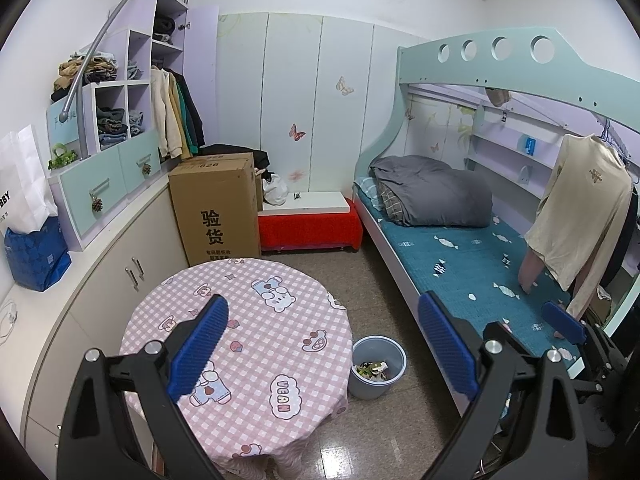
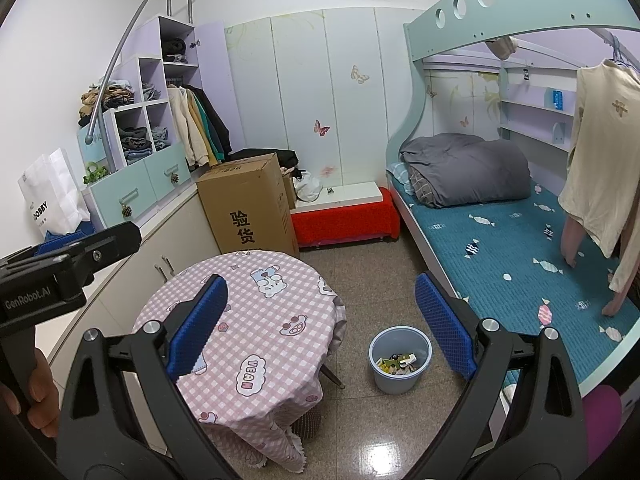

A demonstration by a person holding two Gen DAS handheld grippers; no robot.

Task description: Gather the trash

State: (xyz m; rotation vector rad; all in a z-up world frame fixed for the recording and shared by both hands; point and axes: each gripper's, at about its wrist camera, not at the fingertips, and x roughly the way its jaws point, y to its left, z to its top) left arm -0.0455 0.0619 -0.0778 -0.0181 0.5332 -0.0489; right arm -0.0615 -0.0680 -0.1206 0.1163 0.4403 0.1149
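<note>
A light blue waste bin stands on the tiled floor between the round table and the bed, and it shows in the right wrist view too. Mixed scraps of trash lie in its bottom. My left gripper hovers open above the table's right edge and the bin, holding nothing. My right gripper is also open and empty, above the floor left of the bin. One blue pad of the right gripper shows over the bed. A hand holds the left gripper's handle.
The round table wears a pink checked cloth. A tall cardboard box and a red-covered bench stand behind it. The bunk bed runs along the right, with a cream shirt hanging over it. Cabinets line the left wall.
</note>
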